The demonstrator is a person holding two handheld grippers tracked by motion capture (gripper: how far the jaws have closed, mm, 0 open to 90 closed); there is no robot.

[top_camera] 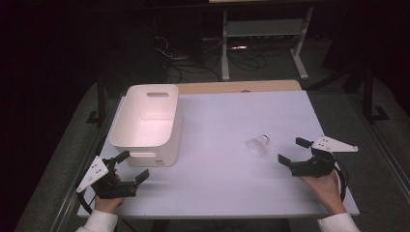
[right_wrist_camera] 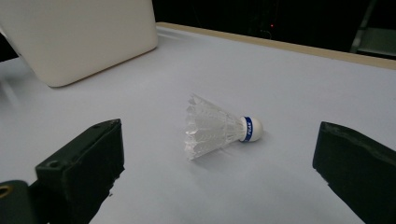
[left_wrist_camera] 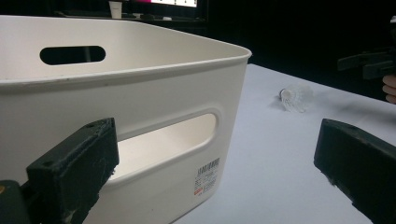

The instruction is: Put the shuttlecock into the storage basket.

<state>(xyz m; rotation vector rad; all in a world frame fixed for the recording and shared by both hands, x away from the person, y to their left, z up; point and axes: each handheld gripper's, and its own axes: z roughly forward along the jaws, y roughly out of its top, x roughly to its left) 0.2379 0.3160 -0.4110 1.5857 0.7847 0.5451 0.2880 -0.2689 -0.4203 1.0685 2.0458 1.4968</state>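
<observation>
Shuttlecock [right_wrist_camera: 219,128] on its side, right of centre on desk [top_camera: 217,179], just beyond right claw [top_camera: 295,151], jaws wide, probably lined up for a grab. Left claw [top_camera: 129,166] spread too, beside near wall of white bin [top_camera: 145,118].

pretty dark room, white tabletop [top_camera: 232,121] with a bare wood strip along its far edge, grey floor [top_camera: 63,159] around it, a pale metal shelf frame [top_camera: 263,29] behind, tangled black cables [top_camera: 193,63] on the floor, black surroundings beyond
</observation>
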